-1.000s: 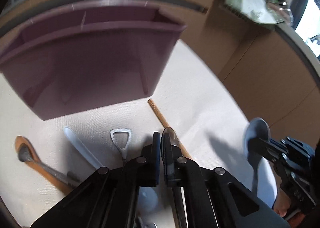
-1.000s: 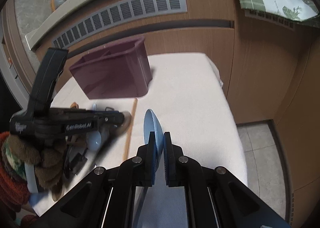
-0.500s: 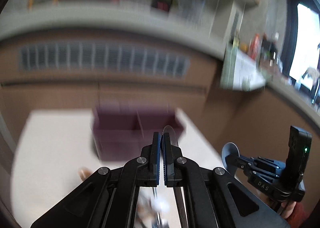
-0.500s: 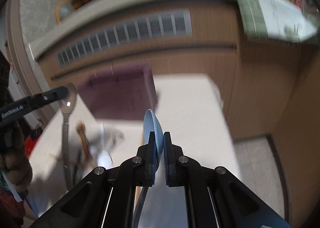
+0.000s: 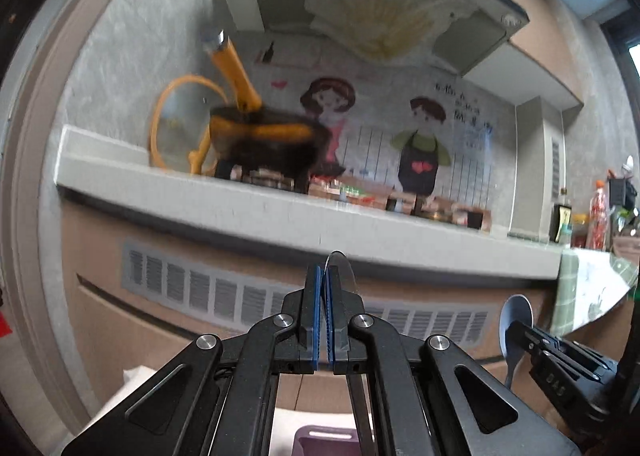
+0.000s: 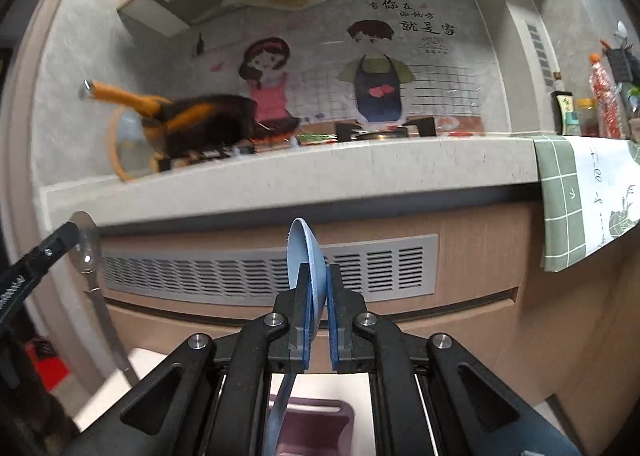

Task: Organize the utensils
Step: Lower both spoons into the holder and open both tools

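My left gripper (image 5: 324, 280) is shut on a metal spoon (image 5: 340, 268), bowl up, raised high and pointing at the kitchen counter. My right gripper (image 6: 318, 280) is shut on a light blue spoon (image 6: 304, 252), bowl up, handle hanging down. The purple organizer bin (image 6: 316, 426) lies directly below both grippers; only its rim (image 5: 324, 436) shows in the left wrist view. Each gripper shows in the other's view: the right one with the blue spoon (image 5: 516, 324) at lower right, the left one with the metal spoon (image 6: 86, 248) at far left.
A grey counter ledge (image 6: 300, 180) with a vent grille (image 6: 260, 272) below it runs across ahead. A black pan with orange handle (image 6: 192, 116) stands on the stove. A green checked cloth (image 6: 576, 200) hangs at right. The white table surface (image 6: 120, 376) lies below.
Both grippers have lifted and tilted up from the table, each carrying its spoon; the view swung from the utensils and bin to the counter, and the bin is now beneath them.
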`<state>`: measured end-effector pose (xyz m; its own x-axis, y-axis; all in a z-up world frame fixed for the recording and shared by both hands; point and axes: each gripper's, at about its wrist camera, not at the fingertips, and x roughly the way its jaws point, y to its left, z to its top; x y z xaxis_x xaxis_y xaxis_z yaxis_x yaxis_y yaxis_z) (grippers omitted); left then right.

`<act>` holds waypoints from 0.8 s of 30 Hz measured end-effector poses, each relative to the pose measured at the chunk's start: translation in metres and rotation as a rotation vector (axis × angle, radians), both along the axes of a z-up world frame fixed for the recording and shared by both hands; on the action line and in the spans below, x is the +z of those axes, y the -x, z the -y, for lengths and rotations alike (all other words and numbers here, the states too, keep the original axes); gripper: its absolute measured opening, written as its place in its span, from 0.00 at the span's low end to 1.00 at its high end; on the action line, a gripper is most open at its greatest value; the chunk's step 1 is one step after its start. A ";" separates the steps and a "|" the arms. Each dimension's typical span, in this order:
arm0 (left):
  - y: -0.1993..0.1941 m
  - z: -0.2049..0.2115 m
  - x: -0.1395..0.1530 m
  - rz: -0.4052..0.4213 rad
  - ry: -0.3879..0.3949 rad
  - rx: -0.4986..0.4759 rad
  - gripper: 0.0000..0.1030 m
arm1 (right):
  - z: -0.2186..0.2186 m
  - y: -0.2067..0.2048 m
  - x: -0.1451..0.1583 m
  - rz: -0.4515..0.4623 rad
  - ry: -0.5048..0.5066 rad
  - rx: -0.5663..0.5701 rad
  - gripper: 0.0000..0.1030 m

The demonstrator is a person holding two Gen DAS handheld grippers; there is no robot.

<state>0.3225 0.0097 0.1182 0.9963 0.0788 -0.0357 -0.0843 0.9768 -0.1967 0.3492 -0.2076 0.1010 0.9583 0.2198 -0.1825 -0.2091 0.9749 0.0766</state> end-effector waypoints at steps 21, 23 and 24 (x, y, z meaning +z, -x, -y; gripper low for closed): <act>0.052 -0.021 -0.073 -0.339 0.124 -0.206 0.31 | 0.056 0.056 -0.047 -0.230 0.075 0.129 0.14; 0.068 -0.023 -0.076 -0.373 0.130 -0.205 0.31 | 0.060 0.064 -0.049 -0.264 0.071 0.160 0.14; 0.075 -0.023 -0.079 -0.393 0.135 -0.215 0.31 | 0.064 0.068 -0.051 -0.280 0.062 0.171 0.14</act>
